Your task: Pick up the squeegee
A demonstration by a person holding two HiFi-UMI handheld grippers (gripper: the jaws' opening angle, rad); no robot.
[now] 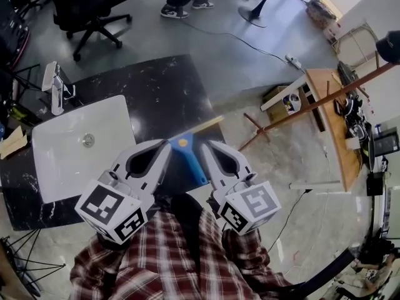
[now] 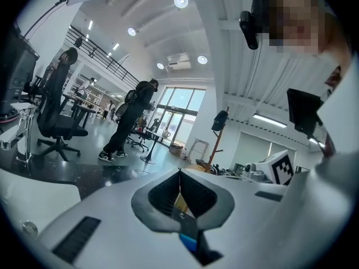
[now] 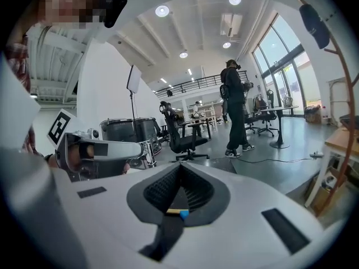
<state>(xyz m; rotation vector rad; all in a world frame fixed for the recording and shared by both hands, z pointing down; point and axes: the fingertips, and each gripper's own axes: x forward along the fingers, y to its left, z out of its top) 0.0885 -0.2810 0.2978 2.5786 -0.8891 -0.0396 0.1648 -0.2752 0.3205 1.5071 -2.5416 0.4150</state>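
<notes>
Squeegee lies flat on the dark marbled surface, close to its near right corner, and we see it in the gap between our two tongs. Its long axis is the blue handle, which runs down the head view towards us and leans slightly right. The pale yellow blade sits crosswise at the far end, slanting up to the right along the surface's edge. A yellow round spot marks the blue head just below the blade. The left tongs have their jaws closed tip to tip with nothing between them, the tip just beside the blade's left end. The right tongs are likewise fully closed and empty, the tip just right of the handle. Each gripper view shows a sliver of yellow and blue through the slot behind the meeting jaws. Black-and-white square markers cover the cubes on both tongs. A white sink is set into the surface to the left.
</notes>
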